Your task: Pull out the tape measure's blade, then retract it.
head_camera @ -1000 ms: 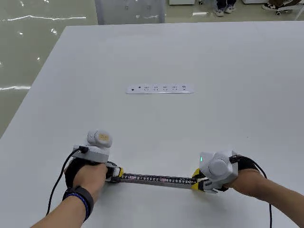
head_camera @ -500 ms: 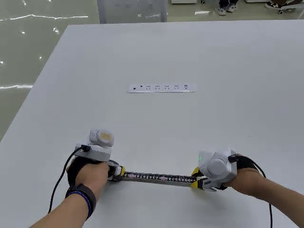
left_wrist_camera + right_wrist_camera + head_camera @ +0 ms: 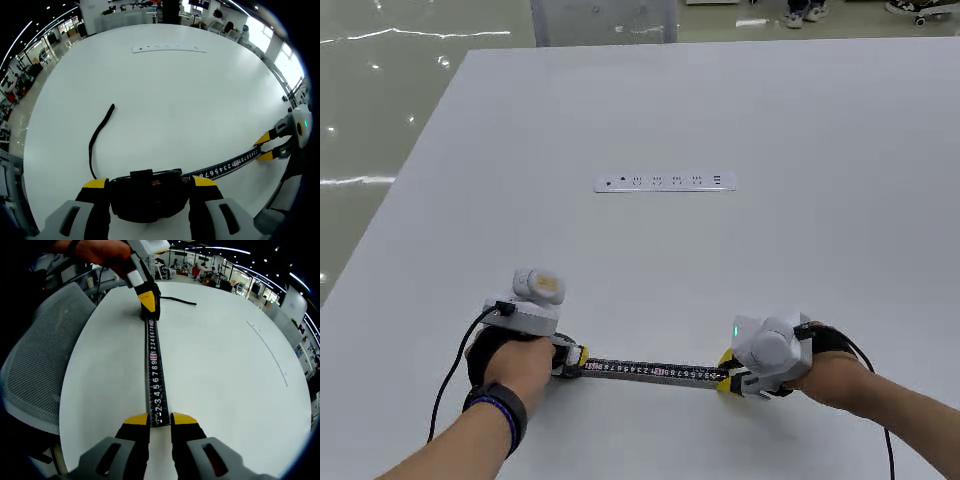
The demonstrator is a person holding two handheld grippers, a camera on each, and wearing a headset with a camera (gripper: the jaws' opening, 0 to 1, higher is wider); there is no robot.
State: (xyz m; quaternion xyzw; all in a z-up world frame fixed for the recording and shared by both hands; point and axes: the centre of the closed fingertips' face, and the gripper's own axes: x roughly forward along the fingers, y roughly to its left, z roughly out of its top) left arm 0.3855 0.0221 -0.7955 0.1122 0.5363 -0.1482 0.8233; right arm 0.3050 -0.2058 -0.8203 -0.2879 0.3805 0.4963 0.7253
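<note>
With the left gripper (image 3: 147, 184) clamped on the tape measure's case (image 3: 145, 200) near the white table's (image 3: 720, 110) front edge and the right gripper (image 3: 160, 419) pinching the tip of the extended blade (image 3: 153, 365), a slipped pinch would probably have let the blade whip back uncontrolled.

White workbench (image 3: 820, 120), a power strip (image 3: 665, 182) far ahead of the jaws — glossy greenish floor (image 3: 370, 120) beyond. Left of the right gripper view's jaws, a grey mesh chair (image 3: 35, 352) — ceiling strip lights (image 3: 230, 249) overhead.

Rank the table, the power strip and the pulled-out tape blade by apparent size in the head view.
1. Table, by far largest.
2. Power strip and tape blade: similar length, and the blade lies nearer the camera, so unranked.
</note>
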